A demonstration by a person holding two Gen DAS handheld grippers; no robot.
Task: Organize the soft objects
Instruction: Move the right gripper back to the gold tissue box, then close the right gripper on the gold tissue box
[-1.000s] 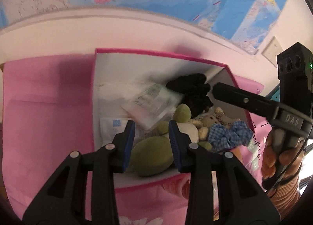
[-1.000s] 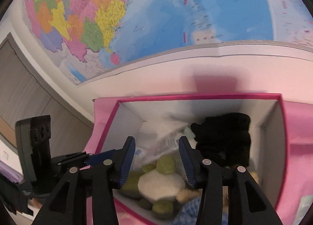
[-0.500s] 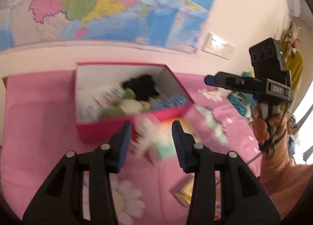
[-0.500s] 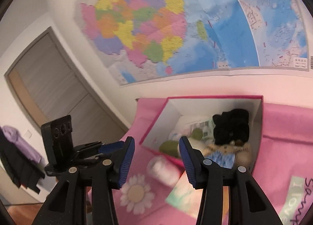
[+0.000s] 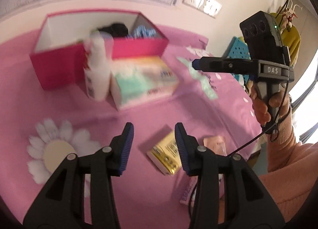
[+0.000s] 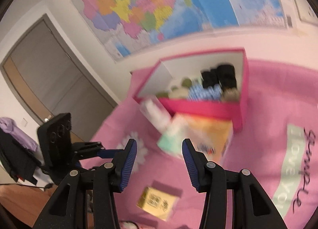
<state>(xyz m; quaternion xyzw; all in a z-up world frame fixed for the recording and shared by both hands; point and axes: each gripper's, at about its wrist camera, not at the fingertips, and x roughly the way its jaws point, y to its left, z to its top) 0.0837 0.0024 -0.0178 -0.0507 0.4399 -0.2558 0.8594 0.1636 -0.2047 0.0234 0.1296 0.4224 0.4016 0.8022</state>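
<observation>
I hold both my left gripper [image 5: 154,146] and right gripper [image 6: 160,162] spread and empty above the pink cloth [image 5: 139,107], since the soft toys [image 6: 198,89] already lie in the pink box [image 6: 200,107], beyond the tissue box [image 5: 143,77] and white bottle [image 5: 97,71].

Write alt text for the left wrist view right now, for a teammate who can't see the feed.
The open, empty left gripper hovers over a pink cloth above a small gold box. Farther back, a white bottle and a pastel tissue box stand before a pink box holding soft items. The right gripper is held at the right.
</observation>
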